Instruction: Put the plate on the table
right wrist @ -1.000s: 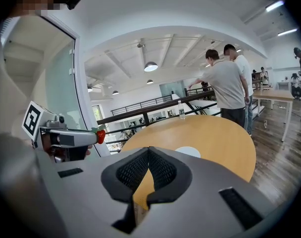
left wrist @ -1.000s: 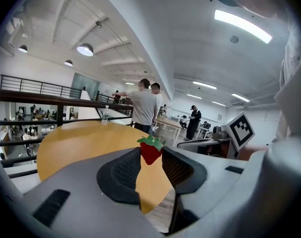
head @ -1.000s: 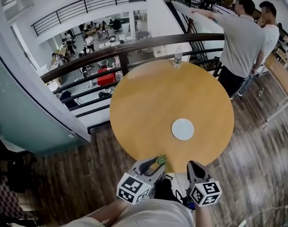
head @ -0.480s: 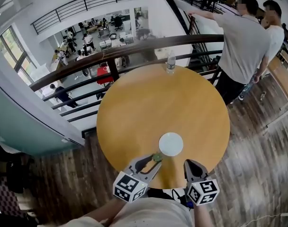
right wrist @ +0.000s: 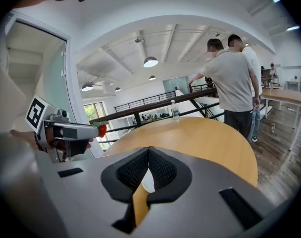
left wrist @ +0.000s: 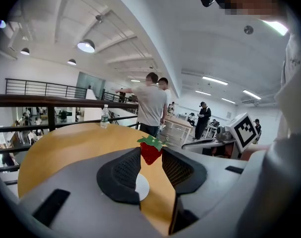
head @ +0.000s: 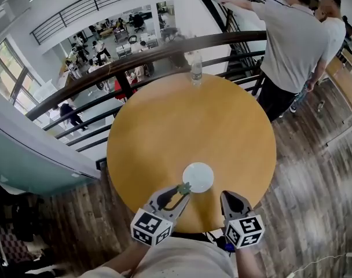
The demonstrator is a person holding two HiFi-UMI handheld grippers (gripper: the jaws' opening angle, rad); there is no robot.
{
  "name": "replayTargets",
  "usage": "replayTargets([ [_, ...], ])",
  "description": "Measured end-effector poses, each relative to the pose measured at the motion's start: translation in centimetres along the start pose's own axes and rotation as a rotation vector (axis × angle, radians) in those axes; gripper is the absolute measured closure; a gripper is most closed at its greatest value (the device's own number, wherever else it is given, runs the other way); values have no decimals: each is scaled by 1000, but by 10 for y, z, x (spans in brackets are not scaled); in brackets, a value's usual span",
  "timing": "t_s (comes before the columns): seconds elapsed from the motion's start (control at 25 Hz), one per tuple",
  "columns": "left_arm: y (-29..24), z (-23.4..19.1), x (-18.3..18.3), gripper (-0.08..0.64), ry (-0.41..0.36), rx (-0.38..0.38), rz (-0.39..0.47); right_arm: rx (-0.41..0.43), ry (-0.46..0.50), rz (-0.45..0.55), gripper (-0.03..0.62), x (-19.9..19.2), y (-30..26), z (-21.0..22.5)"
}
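Nearest of all, on the person's side of the plate (head: 198,177), are the two claws. The left claw (head: 180,190) is closed on a small red strawberry (left wrist: 151,152) with green leaves, pinched at the very tips of its jaws. In the head view the strawberry sits at the plate's near-left rim; how high it hangs over that rim cannot be told. The right claw (head: 225,195) is just to the near right of the plate. Its jaws are pressed together at the tips with nothing between them, and a sliver of the white plate shows through the gap beneath them.

The plate is round and white. It lies flat on the table (head: 222,126), close to the near edge, and is empty. The yellow-brown top around it is bare.

Well beyond the plate, at the table's far edge, a clear bottle (head: 196,69) stands upright. How full it is cannot be made out.

Just past the bottle, farther from the plate, a dark railing (head: 135,59) curves behind the table. To the far right of the plate two people (head: 292,39) stand on the wood floor (head: 315,155), one reaching an arm toward the railing. Farthest from the plate, below and beyond the railing, a lower level shows desks and more people, too small to describe.
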State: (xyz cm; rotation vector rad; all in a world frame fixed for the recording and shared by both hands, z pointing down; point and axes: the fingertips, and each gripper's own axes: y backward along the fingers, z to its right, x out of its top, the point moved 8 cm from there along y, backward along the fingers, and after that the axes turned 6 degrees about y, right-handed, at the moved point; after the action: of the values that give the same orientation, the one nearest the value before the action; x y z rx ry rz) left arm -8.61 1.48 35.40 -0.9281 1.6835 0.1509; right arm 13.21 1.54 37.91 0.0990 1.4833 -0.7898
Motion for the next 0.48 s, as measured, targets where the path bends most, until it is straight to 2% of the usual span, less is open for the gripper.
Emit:
replayTargets([
  [0.48, -14, -21, 3, 410, -13, -38, -52, -64, -49, -20, 568, -4, -5, 2],
])
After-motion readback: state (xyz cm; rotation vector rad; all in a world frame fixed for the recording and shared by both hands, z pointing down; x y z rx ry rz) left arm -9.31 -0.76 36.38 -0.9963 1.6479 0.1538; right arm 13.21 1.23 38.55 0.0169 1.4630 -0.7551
